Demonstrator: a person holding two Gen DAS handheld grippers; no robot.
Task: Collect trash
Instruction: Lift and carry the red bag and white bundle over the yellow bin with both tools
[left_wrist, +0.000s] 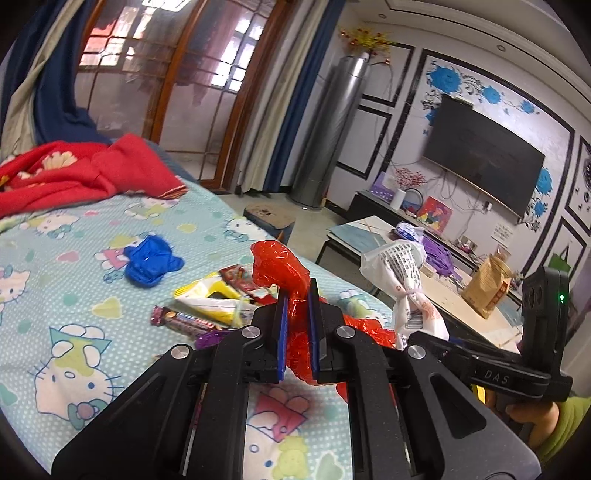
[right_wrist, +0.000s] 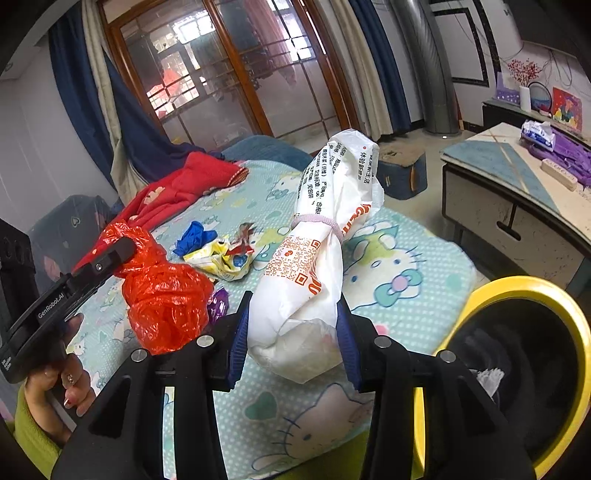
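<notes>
Wrappers (left_wrist: 218, 302) clutter the bedsheet (left_wrist: 74, 288); yellow-rimmed bin (right_wrist: 517, 369) seemingly open.

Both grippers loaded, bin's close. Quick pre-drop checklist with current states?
1. Left gripper shut on red plastic bag: ok.
2. Right gripper shut on white printed bag: ok.
3. Yellow-rimmed bin open beside the right gripper: ok.
4. Room left in bin: cannot tell, interior dark.
5. Bed sheet cleared: not ok; blue bag and snack wrappers remain.
</notes>
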